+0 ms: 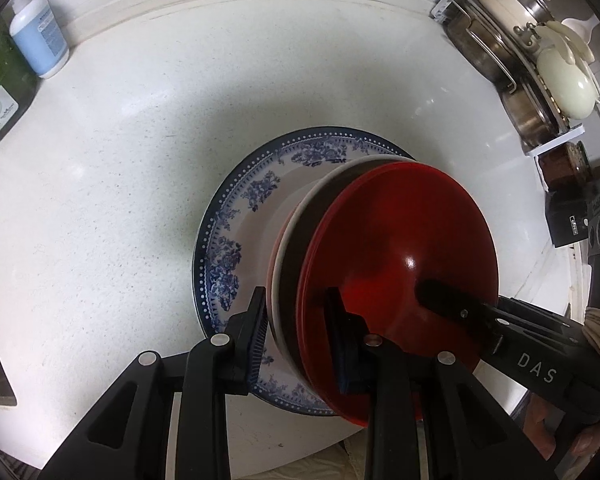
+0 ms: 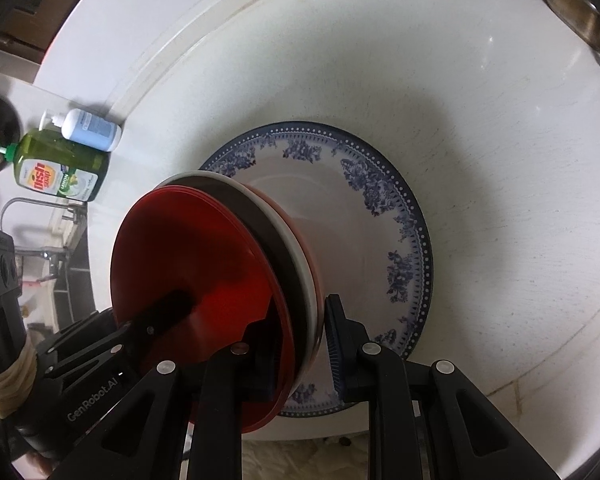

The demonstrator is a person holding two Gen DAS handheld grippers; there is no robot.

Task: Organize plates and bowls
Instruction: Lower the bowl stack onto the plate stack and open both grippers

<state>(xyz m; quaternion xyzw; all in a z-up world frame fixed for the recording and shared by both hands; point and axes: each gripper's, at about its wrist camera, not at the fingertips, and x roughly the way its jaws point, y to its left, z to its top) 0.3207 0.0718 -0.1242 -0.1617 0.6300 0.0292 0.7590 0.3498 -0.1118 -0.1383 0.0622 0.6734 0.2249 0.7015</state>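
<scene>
Both grippers worked the same stack of bowls, over a blue-patterned plate (image 1: 236,216) that lay flat on the white counter (image 1: 120,200). The stack showed a red bowl (image 1: 400,248) innermost, nested in a dark-banded white bowl (image 1: 296,248), with a pinkish edge under that; the exact count could not be told. The stack was tilted on its side, rim toward the cameras, its lower edge over the near part of the plate. Left gripper (image 1: 300,332) straddled the stack's rim: one finger (image 1: 256,328) outside against the white bowl, the other inside the red bowl, jaws clamped on the rim. Right gripper (image 2: 300,344) did the same from the opposite side, one finger (image 2: 336,344) outside the white edge, the other inside the red bowl (image 2: 188,248), jaws also closed on the rim. Each gripper's inner finger appeared in the other's view as a black bar lying in the red bowl. At the counter's back edge stood a pale blue bottle (image 2: 92,130) and a green soap bottle (image 2: 60,170). A rack with pots and lids (image 1: 532,64) stood at the counter's far right.
</scene>
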